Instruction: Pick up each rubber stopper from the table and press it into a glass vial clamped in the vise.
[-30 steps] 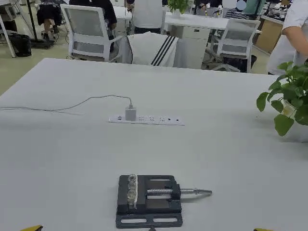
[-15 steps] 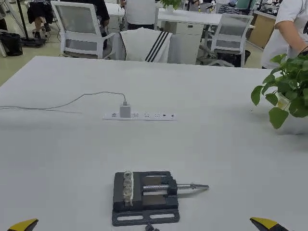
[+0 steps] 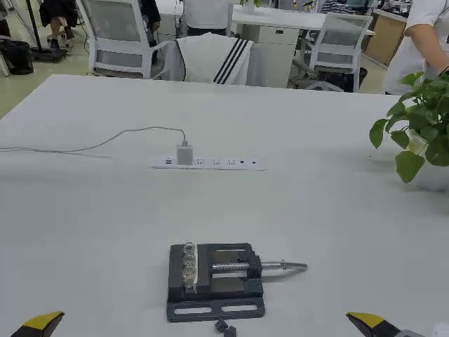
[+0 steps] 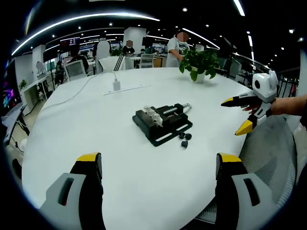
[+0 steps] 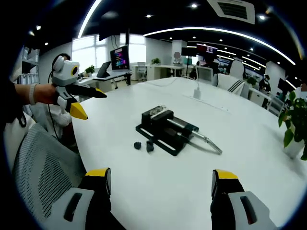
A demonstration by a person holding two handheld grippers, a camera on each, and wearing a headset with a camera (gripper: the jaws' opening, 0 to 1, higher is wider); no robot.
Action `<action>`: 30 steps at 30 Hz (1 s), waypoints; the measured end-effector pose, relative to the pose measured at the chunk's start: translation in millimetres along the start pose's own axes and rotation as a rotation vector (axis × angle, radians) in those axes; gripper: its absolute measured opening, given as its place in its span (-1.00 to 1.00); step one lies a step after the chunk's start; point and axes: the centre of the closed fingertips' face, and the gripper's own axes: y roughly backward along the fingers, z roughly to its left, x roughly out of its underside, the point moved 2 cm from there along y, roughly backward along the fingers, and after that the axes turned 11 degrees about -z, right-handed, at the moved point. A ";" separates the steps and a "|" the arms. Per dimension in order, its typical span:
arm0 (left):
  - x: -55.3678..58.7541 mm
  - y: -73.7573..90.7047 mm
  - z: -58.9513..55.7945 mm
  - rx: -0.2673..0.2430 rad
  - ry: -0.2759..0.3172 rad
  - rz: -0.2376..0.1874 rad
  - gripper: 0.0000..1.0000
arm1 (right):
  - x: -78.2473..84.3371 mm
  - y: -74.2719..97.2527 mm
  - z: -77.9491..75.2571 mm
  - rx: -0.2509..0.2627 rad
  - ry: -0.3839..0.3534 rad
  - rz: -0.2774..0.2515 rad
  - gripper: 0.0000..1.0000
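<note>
the rubber stoppers [image 3: 224, 327] lie just your side of the vise [image 3: 242, 288], between your left gripper [image 4: 158, 160] and right gripper [image 5: 160, 173]; both have jaws spread wide, neither clearly nearer.

Clear vials [image 3: 189, 265] stand in a row, clamped in the black vise [image 3: 214, 308]. Small dark stoppers [image 3: 224, 327] lie on the desk [image 3: 316, 210] just beside its base.

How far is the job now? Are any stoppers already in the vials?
Done: nothing visible yet; the glass vials sit clamped in the vise, apparently without stoppers. In hand: nothing; the left gripper and right gripper are both open and empty. Left: the dark rubber stoppers lie on the table beside the vise, each to be picked up and pressed in.
</note>
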 end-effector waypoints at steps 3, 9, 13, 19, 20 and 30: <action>-0.5 -0.1 0.9 0.003 0.006 -0.006 0.97 | -2.4 -13.3 4.3 0.003 -0.012 -0.005 0.68; -2.9 -1.6 3.7 0.005 0.016 -0.025 0.96 | -8.5 -39.7 13.5 -0.001 -0.030 -0.014 0.56; -4.6 -2.6 5.4 0.011 0.006 -0.028 0.96 | -8.4 -51.1 20.3 -0.009 -0.016 0.000 0.44; -6.6 -4.0 4.8 0.019 -0.004 -0.032 0.96 | -5.9 -66.0 33.1 -0.047 -0.037 0.026 0.13; -6.3 -4.0 4.1 0.021 -0.004 -0.033 0.96 | -5.9 -68.4 34.3 -0.047 -0.039 0.024 0.08; 5.2 0.4 -4.7 0.052 -0.010 -0.013 0.96 | -4.2 -91.8 48.0 -0.072 -0.049 0.047 -0.23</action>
